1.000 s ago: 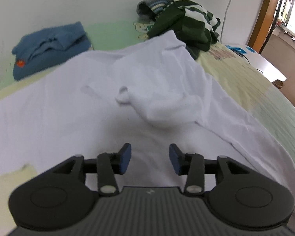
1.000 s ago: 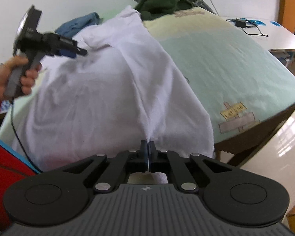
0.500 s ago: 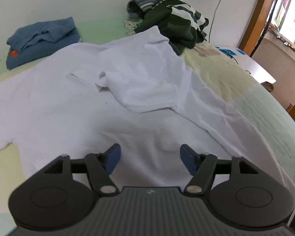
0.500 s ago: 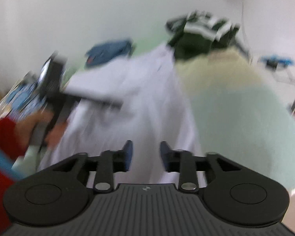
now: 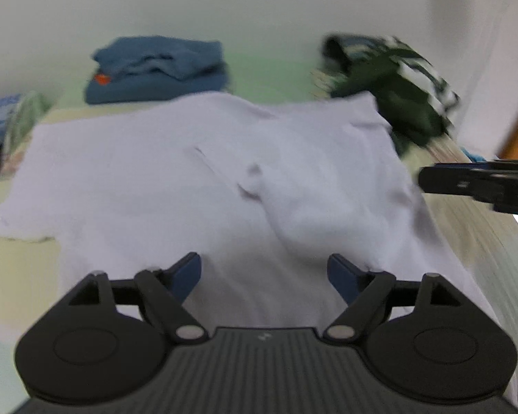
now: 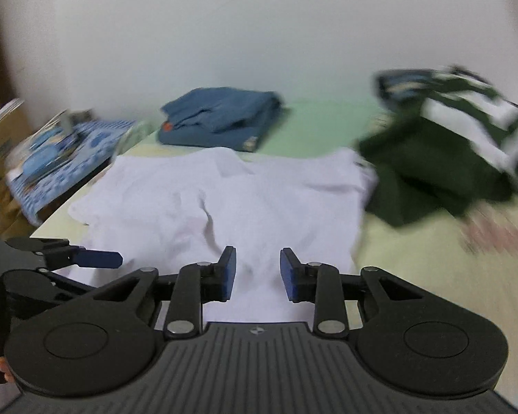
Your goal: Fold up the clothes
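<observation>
Folding had barely begun: through the left wrist camera the white shirt [image 5: 224, 186] lay spread on the bed [image 5: 17, 262], one fold creased across its middle, left gripper [image 5: 264, 276] spreading wide and empty. Right wrist camera showed the right gripper [image 6: 258, 272] narrowly parted, easing inward, holding nothing.

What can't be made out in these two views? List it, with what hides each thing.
- White shirt: its near hem, left wrist view, is hidden by the left gripper.
- Green striped pile: pattern and garment count, both views, smeared by motion blur.
- Right gripper: left wrist view, cut off by the right edge.
- Blue pile: orange mark too small to read.
</observation>
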`<control>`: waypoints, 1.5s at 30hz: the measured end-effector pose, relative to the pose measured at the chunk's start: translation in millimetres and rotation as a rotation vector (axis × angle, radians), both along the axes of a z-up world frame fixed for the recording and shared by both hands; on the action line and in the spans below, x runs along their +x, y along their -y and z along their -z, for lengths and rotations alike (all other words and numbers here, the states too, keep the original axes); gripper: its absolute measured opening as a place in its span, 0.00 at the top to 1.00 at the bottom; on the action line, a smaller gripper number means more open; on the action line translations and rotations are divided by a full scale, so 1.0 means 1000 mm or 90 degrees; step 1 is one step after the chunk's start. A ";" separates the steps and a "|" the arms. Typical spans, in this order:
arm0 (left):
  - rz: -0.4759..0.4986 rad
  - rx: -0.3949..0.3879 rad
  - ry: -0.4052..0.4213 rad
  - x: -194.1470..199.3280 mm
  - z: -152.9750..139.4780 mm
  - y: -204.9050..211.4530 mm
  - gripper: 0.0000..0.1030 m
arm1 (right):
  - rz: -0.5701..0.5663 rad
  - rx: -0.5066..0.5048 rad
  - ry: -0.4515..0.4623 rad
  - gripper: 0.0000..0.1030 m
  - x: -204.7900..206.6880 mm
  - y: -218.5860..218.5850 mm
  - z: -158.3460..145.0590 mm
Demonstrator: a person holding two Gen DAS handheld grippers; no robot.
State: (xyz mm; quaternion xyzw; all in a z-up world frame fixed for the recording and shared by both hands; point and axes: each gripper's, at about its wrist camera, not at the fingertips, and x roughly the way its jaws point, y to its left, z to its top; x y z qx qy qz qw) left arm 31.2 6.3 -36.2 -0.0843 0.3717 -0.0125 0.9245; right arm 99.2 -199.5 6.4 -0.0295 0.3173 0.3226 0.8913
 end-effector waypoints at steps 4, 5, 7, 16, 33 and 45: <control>-0.051 -0.039 0.006 0.021 0.007 -0.004 0.18 | -0.099 0.000 -0.006 0.69 0.051 -0.032 0.004; -0.055 -0.045 0.010 0.025 0.008 -0.003 0.18 | -0.120 -0.003 -0.004 0.69 0.062 -0.043 0.006; -0.055 -0.034 0.029 0.031 0.008 0.002 0.18 | -0.166 -0.016 -0.001 0.69 0.084 -0.064 0.008; -0.028 -0.032 0.041 0.037 0.014 0.017 0.36 | -0.362 -0.100 -0.029 0.67 0.130 -0.120 0.024; -0.037 0.022 0.060 0.024 0.008 0.031 0.84 | -0.217 0.012 0.028 0.97 0.150 -0.081 0.004; -0.080 -0.024 0.048 0.009 0.003 0.000 0.69 | -0.149 -0.056 0.057 0.81 0.130 -0.077 0.018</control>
